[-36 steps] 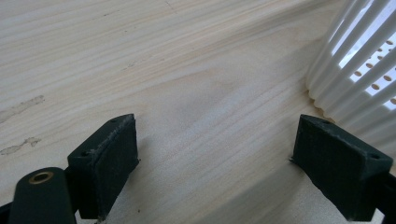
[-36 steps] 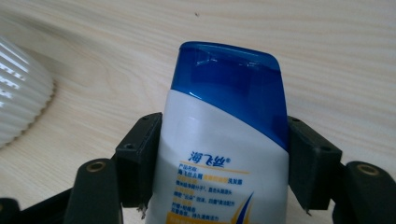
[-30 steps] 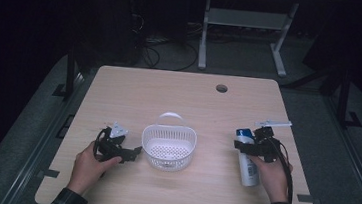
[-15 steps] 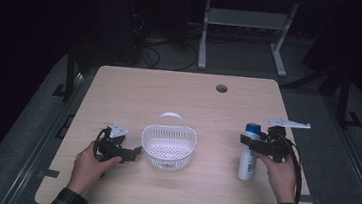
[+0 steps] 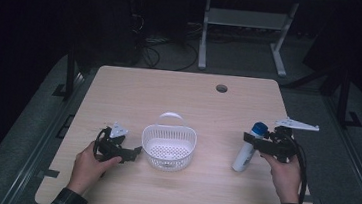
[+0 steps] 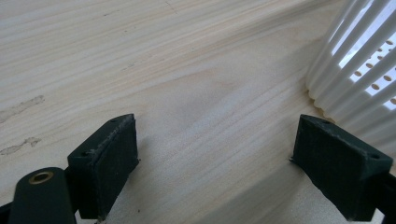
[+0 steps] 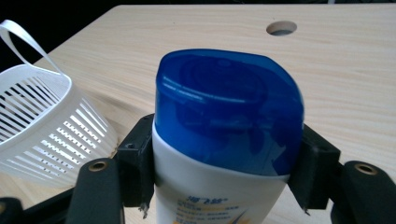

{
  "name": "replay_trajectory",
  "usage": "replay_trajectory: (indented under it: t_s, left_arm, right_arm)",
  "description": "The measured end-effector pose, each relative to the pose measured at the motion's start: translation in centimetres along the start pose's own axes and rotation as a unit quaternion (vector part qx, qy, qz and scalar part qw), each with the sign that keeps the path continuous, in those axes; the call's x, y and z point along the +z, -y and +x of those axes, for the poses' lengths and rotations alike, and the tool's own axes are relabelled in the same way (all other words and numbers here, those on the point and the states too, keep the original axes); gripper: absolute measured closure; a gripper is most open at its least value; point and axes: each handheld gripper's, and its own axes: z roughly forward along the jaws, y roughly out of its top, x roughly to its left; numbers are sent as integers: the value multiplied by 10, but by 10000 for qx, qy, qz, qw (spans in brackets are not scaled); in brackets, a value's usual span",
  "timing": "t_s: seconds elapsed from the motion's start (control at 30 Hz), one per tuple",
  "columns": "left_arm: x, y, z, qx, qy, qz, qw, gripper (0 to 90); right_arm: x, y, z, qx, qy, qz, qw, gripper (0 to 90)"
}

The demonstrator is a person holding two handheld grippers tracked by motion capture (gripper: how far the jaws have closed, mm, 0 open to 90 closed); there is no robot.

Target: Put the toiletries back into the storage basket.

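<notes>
My right gripper (image 5: 251,140) is clamped on the white bottle (image 5: 244,155) just under its blue cap (image 7: 229,109); right gripper view shows both pads pressing. High view: bottle tilted, right of the basket (image 5: 168,146), table (image 5: 179,97) edge near. My left gripper (image 6: 224,163) is spread wide with nothing between, just beside the basket wall.

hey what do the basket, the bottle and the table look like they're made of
Basket: likely white moulded plastic, matte, with thin slats and punched holes. Bottle: probably plastic, a smooth white body under a glossy blue cap that catches reflections. Table: pale wood or wood-look laminate, matte, with visible grain lines.
</notes>
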Motion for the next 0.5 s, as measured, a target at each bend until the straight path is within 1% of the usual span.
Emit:
replay_trajectory:
  t_s: [0.17,0.33,0.5]
  left_arm:
    - [0,0,0,1,1,0,10000,131]
    - [0,0,0,20,1,21,10000,130]
    - [0,0,0,-2,1,8,10000,131]
  right_arm:
    - [-3,-2,4,-89,-34,-118,9999,354]
    - [-8,-8,10,-149,-132,-267,9994,354]
    - [-11,-17,19,-334,-178,-375,9986,354]
